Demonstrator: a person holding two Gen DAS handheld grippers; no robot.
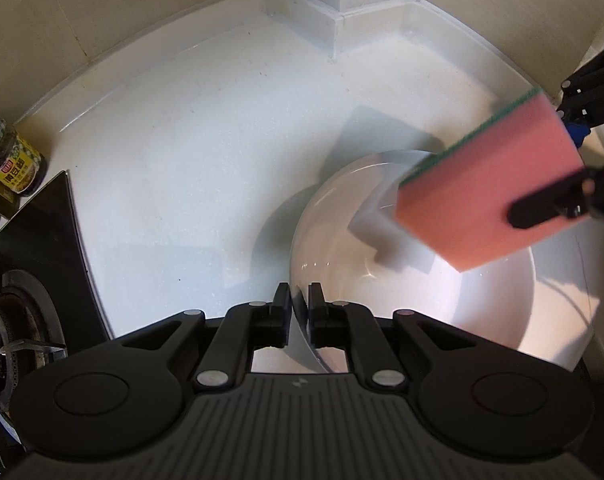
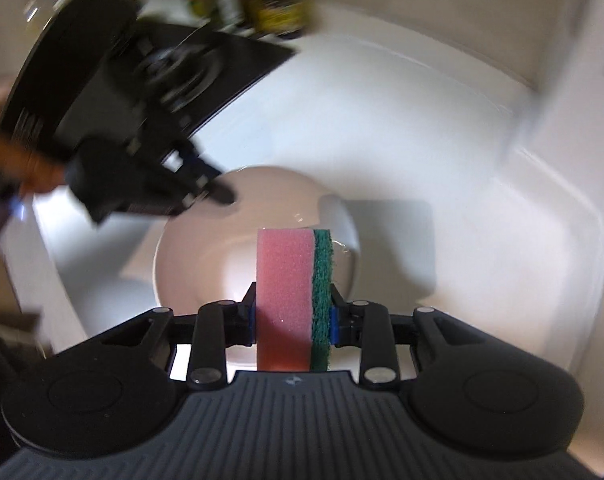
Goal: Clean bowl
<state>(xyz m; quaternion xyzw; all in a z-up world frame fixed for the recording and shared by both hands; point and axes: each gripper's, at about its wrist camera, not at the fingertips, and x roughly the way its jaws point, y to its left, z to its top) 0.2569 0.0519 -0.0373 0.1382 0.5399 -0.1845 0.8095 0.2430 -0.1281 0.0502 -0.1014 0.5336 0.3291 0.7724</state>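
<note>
Left claw (image 1: 300, 300) is nipped tight on the near rim of the white bowl (image 1: 421, 280), its two black fingers nearly together with only the thin wall of the dish between them. Seen from this claw, the bowl spreads away toward 1 o'clock on the white table (image 1: 182, 168).

Right claw (image 2: 292, 316) is clamped on a sponge (image 2: 286, 300), pink foam on one side and green scouring pad on the other, the block standing on edge between the blue-tipped fingers. From the right wrist the bowl (image 2: 206, 248) lies straight ahead at 12 o'clock, just beyond the sponge's far end; whether the sponge touches the dish cannot be told. From the left wrist the sponge (image 1: 489, 184) hangs over the bowl at 2 o'clock.

A jar (image 1: 16, 160) stands at 9 o'clock beside a black stove (image 1: 34, 280).
</note>
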